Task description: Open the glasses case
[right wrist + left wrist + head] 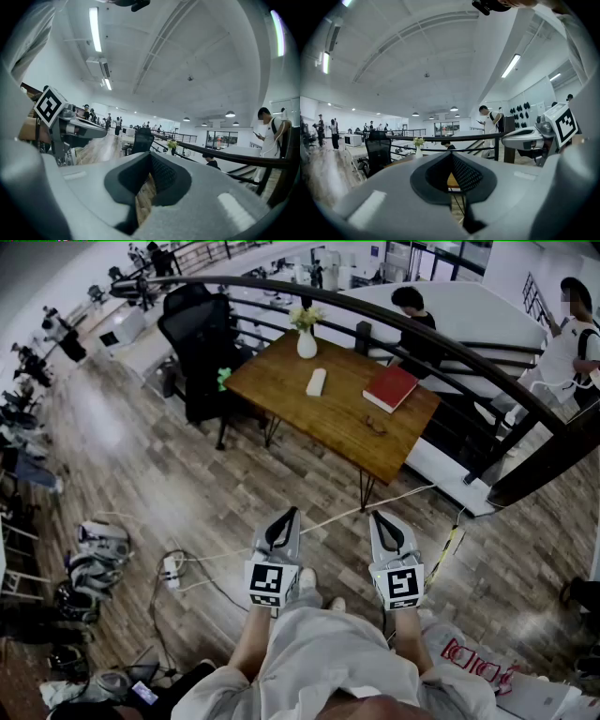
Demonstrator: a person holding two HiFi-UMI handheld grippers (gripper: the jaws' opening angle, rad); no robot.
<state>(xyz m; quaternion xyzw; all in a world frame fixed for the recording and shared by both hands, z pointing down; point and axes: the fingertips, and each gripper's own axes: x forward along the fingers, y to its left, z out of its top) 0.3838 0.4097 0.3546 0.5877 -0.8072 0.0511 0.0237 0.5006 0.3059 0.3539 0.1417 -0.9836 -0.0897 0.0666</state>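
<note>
The glasses case (316,382) is a white oblong lying shut on a wooden table (347,432) far ahead of me, between a white vase of flowers (307,341) and a red book (390,387). A pair of glasses (375,425) lies near the table's front edge. My left gripper (286,514) and right gripper (382,517) are held side by side over the wooden floor, well short of the table. Both are shut and hold nothing. In the left gripper view the left gripper (451,154) points toward the vase (418,149). The right gripper (150,155) shows the same in its own view.
A black office chair (202,338) stands at the table's left end. A curved dark railing (450,352) runs behind it, with a person (417,324) seated beyond and another person (572,343) at the right. Cables and a power strip (172,568) lie on the floor at my left.
</note>
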